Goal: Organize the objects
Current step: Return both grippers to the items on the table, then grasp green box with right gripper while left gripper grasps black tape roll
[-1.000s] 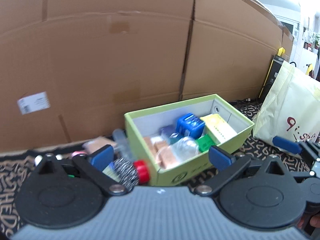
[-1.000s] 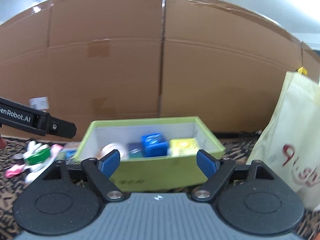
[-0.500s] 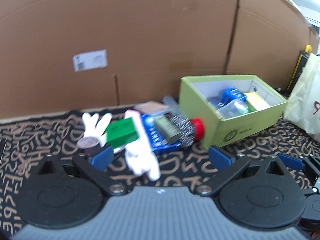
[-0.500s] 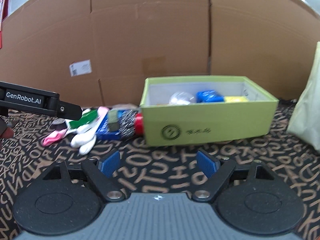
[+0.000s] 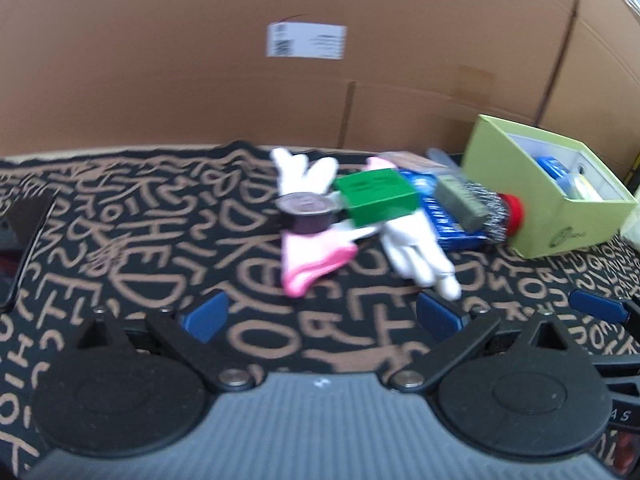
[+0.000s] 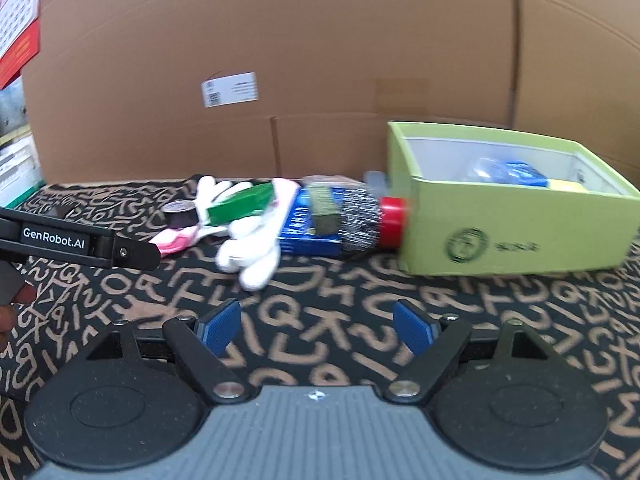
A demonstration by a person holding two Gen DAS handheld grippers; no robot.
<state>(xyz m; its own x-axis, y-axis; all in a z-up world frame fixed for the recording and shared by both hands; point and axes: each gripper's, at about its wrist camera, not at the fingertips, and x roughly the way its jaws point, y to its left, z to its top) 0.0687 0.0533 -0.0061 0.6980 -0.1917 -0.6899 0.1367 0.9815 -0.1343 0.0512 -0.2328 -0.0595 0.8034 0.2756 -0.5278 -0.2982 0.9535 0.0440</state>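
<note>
A heap of loose items lies on the patterned cloth: white gloves (image 5: 416,240) (image 6: 248,248), a pink cloth (image 5: 308,260), a green box (image 5: 374,196) (image 6: 240,206), a small dark cup (image 5: 306,210) (image 6: 180,214), a blue packet (image 5: 448,220) (image 6: 308,224) and a steel scourer with a red cap (image 5: 496,216) (image 6: 364,220). To its right stands a lime-green box (image 5: 536,200) (image 6: 520,236) holding several items. My left gripper (image 5: 320,316) hangs open just short of the gloves. My right gripper (image 6: 318,328) is open too, over bare cloth nearer me.
A tall cardboard wall (image 5: 280,80) (image 6: 320,80) closes off the back. The black-and-tan lettered cloth (image 5: 120,240) (image 6: 500,320) covers the surface. The left tool's black body (image 6: 80,242) crosses the right wrist view at the left edge. A red box (image 6: 16,40) shows at upper left.
Both grippers swung left and sank toward the cloth. The loose heap came to the middle of both views and the green box slid right. Both stayed open.
</note>
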